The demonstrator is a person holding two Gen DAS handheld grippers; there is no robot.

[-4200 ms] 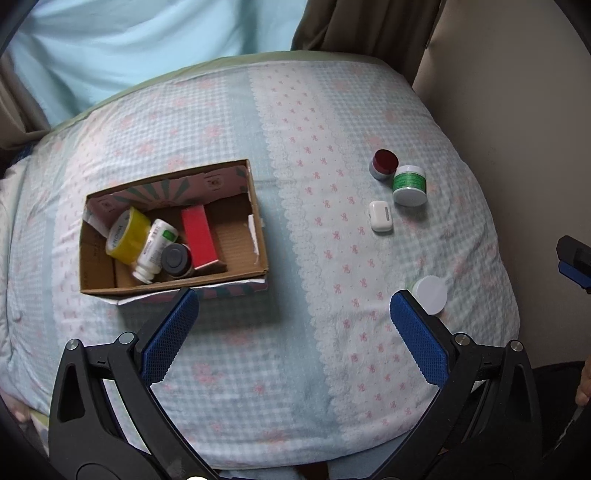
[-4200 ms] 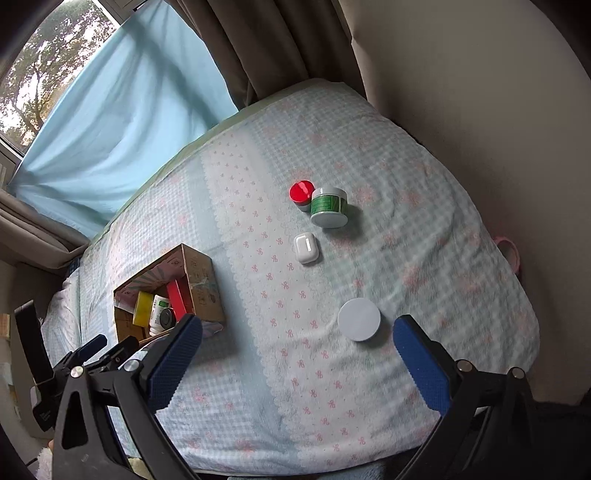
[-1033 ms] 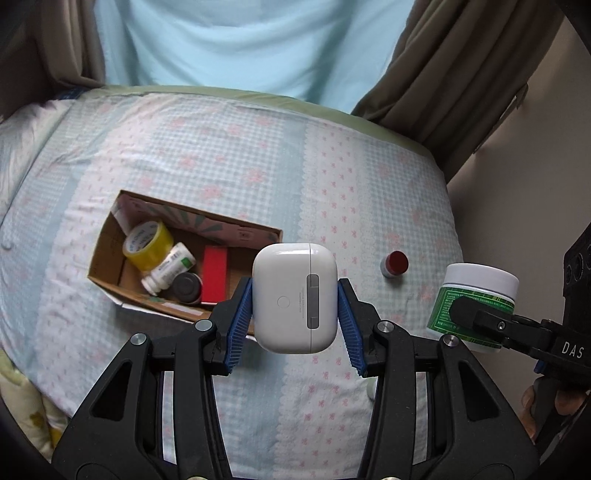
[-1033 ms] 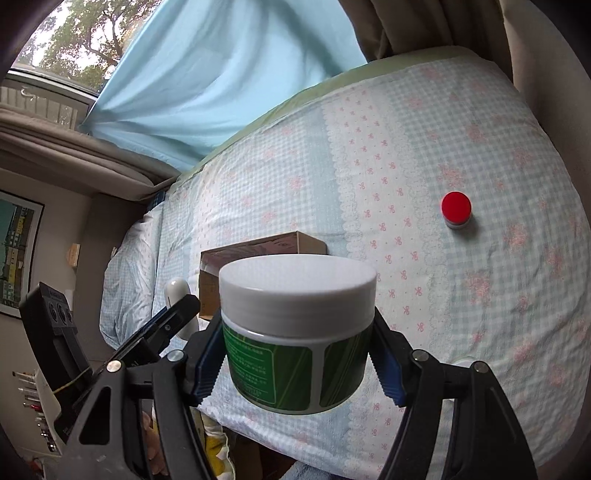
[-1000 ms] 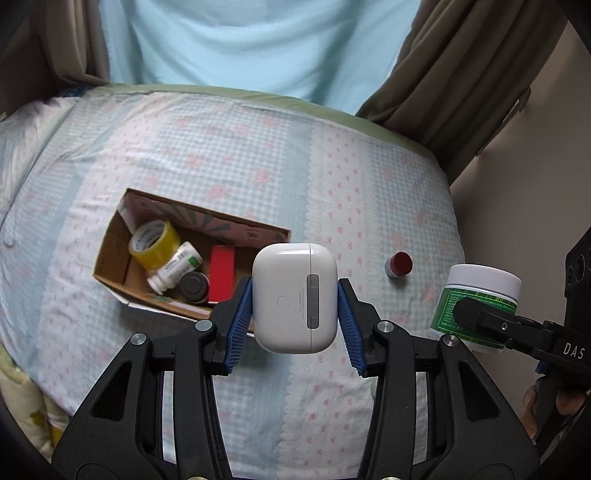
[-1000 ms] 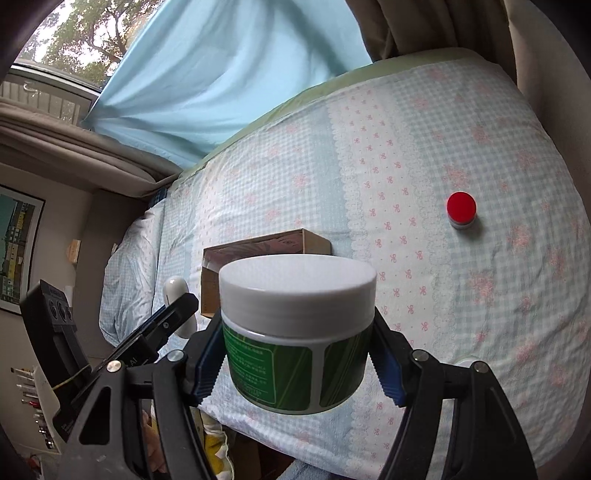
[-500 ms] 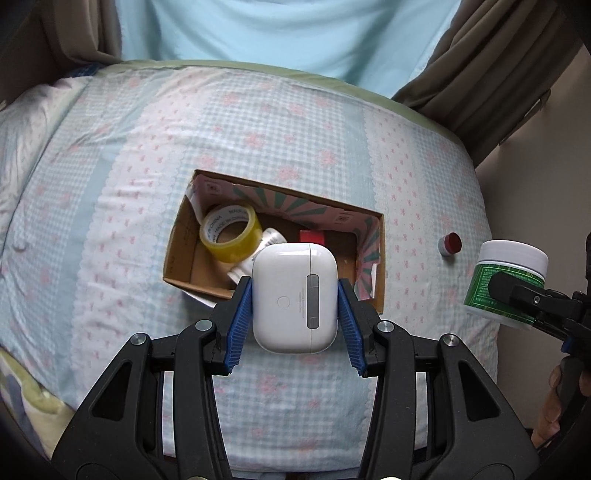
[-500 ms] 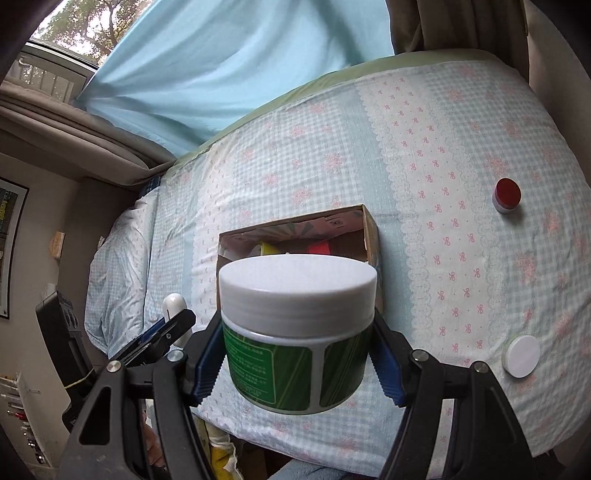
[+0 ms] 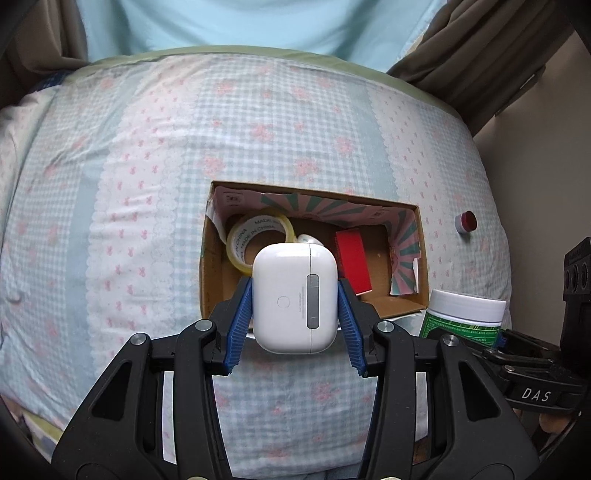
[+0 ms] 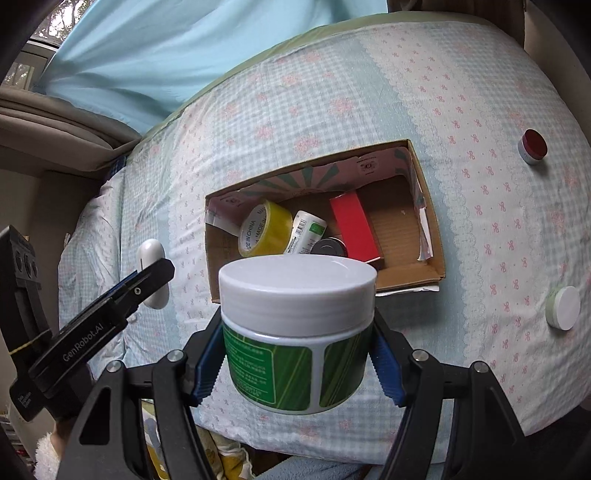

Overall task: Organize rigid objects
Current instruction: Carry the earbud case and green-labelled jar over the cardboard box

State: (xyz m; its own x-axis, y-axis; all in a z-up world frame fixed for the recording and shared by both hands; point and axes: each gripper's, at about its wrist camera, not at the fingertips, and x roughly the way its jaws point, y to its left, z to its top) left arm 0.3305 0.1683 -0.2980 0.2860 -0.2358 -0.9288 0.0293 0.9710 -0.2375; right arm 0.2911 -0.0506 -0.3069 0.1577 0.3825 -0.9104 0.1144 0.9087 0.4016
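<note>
On the bed (image 10: 369,81), my box (image 10: 430,236) sits mid-bed holding tape roll (image 10: 264,229), bottle (image 10: 306,232), tin (image 10: 328,249) and carton (image 10: 354,227). A small jar (image 10: 533,146) and a lid (image 10: 563,307) lie near the bed's right edge.

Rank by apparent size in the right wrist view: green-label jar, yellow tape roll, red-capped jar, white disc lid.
1. Green-label jar, inflated by nearness to the camera.
2. Yellow tape roll.
3. White disc lid and red-capped jar look alike; unranked.

A bed (image 9: 155,155) in pale blue gingham with pink flowers filled the room; behind it hung a light blue curtain (image 9: 240,22), brown drapes (image 9: 491,48) and a beige wall (image 9: 546,147).
</note>
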